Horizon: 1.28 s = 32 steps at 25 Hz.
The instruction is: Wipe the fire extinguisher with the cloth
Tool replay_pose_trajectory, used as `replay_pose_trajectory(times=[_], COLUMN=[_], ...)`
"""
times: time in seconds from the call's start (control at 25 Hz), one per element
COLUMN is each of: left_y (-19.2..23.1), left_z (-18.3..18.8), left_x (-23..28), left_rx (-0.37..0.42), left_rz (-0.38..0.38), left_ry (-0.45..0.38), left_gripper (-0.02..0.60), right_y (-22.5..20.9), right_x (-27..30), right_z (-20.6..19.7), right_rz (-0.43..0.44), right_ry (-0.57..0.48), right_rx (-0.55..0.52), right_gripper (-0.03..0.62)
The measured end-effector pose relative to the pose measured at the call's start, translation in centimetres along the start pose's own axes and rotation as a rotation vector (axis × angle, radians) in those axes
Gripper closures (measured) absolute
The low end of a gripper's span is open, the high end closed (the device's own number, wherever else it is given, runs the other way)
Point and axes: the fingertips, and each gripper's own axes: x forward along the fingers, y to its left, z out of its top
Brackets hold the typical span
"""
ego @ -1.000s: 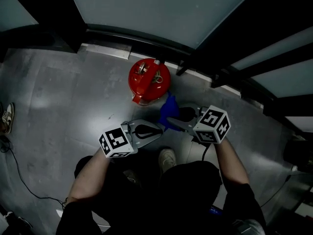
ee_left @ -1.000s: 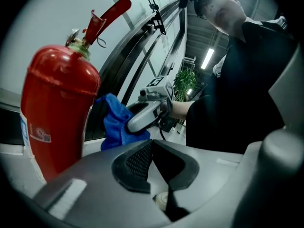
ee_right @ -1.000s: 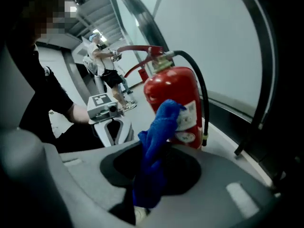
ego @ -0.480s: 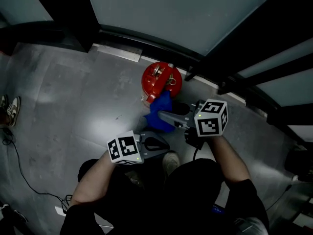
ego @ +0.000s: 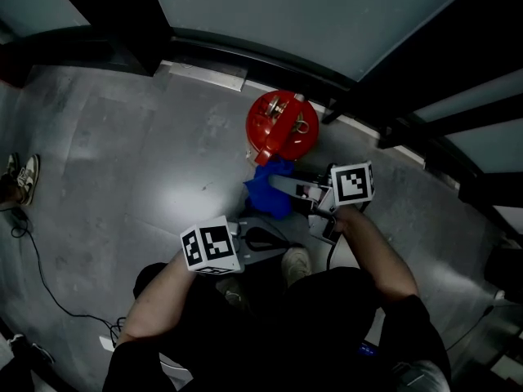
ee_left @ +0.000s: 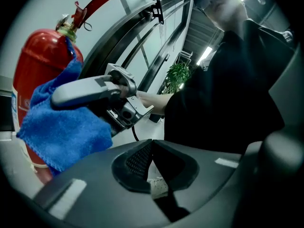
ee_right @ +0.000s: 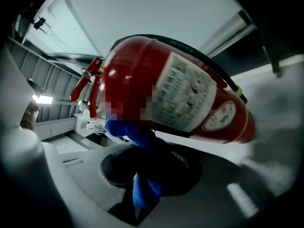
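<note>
Extinguisher: red cylindrical fire extinguisher (ego: 280, 129) stands upright on the grey floor (ego: 122, 162).
Cloth: blue fuzzy cloth (ego: 268, 193) rests against the extinguisher's side.
Right side: your right tool (ego: 279, 184) has its jaws clamped on the cloth.
Left side: your left tool (ego: 278, 238) has its jaws together, empty, just beside the cloth.

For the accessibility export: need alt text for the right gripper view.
The right gripper clamps a blue cloth between its jaws, with the cloth's upper end against the side of a red fire extinguisher. The extinguisher fills the frame at a tilt, its white label facing the camera, with pale panels behind.
</note>
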Motion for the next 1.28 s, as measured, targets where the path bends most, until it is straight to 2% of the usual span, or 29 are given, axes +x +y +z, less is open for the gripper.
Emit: replay_pose_trajectory(times=[0.12, 0.24, 0.4, 0.64, 0.88, 1.16, 1.28], left_y=[0.3, 0.5, 1.0, 1.0, 0.6, 0.5, -0.2], left_z=[-0.3, -0.5, -1.0, -1.5, -1.3, -2.6, -2.3], left_x=[-0.2, -0.4, -1.1, -1.8, -1.8, -2.7, -2.6], left_rx=[-0.003, -0.006, -0.02, -0.038, -0.028, -0.036, -0.029], left_rz=[0.002, 0.01, 0.029, 0.063, 0.075, 0.121, 0.133], left_ry=[0.003, 0.003, -0.002, -0.007, -0.003, 0.03, 0.027], left_gripper=[0.574, 0.574, 0.574, 0.574, 0.574, 0.574, 0.574], right_y=[-2.5, -4.6, -6.9, -10.8, -15.3, -16.7, -17.6], right_x=[0.2, 0.6, 1.7, 2.6, 3.0, 3.5, 3.7], right_z=[-1.0, -1.7, -2.6, -4.3, -5.5, -5.9, -6.5], right_rz=[-0.032, -0.069, -0.065, -0.107, -0.182, -0.122, -0.13], right_ry=[0.013, 0.036, 0.048, 0.069, 0.096, 0.096, 0.122], right_rx=[0.065, 0.072, 0.145, 0.225, 0.223, 0.225, 0.24], right_gripper=[0.49, 0.49, 0.49, 0.49, 0.49, 0.49, 0.49])
